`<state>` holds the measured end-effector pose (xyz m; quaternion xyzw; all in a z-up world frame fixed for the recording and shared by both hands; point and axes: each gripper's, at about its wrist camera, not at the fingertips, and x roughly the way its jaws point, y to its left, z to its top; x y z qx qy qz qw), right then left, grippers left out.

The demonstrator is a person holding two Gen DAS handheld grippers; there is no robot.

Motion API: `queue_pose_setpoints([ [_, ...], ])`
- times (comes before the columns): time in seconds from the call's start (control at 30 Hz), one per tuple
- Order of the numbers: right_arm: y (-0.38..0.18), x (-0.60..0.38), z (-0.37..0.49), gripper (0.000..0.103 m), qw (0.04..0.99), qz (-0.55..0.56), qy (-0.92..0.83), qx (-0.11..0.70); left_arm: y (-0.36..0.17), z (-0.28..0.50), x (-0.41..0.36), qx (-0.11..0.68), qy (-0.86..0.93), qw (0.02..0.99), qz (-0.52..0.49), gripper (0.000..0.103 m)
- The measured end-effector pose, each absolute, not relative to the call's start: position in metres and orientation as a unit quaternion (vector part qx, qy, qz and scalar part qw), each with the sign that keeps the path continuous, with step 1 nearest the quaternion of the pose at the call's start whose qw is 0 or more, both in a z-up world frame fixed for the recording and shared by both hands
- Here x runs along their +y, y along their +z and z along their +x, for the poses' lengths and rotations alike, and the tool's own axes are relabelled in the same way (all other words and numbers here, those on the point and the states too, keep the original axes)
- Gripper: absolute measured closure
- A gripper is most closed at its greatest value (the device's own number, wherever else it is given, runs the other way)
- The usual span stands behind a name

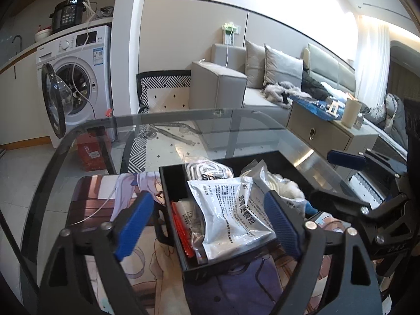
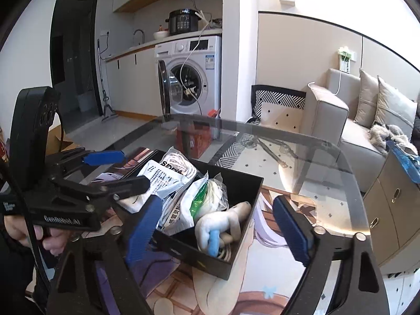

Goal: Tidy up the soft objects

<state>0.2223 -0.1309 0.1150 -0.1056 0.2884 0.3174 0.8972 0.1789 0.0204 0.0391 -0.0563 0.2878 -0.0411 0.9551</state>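
Note:
A black open box [image 1: 168,183] [image 2: 252,183] sits on a printed mat on the glass table. It holds soft packets: a silver pouch with black print [image 1: 225,210] [image 2: 160,181], a clear bag of white stuff [image 1: 278,186] [image 2: 210,197], a coiled white cord in a bag [image 1: 204,170] [image 2: 181,162], a red item [image 1: 181,231] and a white plush with a blue part [image 2: 218,228]. My left gripper [image 1: 207,225] is open, its blue pads astride the silver pouch. My right gripper [image 2: 218,225] is open above the box's near right corner.
The glass table's [image 2: 315,152] curved far edge runs across both views. A washing machine [image 1: 78,78] with its door open stands beyond, a grey sofa [image 1: 236,86] at the right, and a low cabinet [image 1: 328,131] beside the table. A red carton [image 1: 90,152] lies on the floor.

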Motion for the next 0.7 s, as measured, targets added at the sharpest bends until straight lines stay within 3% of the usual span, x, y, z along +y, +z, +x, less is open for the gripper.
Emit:
queue_pose_setpoints([
  [0.1,0.116,-0.135,0.209,0.002,0.901,-0.107,0.315,0.277,0.043,0.17,0.019,0.281,-0.036,0.958,-0.051,0.0],
  [0.7,0.104,-0.139,0.158,0.001,0.91,-0.096,0.328,0.234,0.037,0.118,0.009,0.249,-0.004,0.968,-0.017,0.0],
])
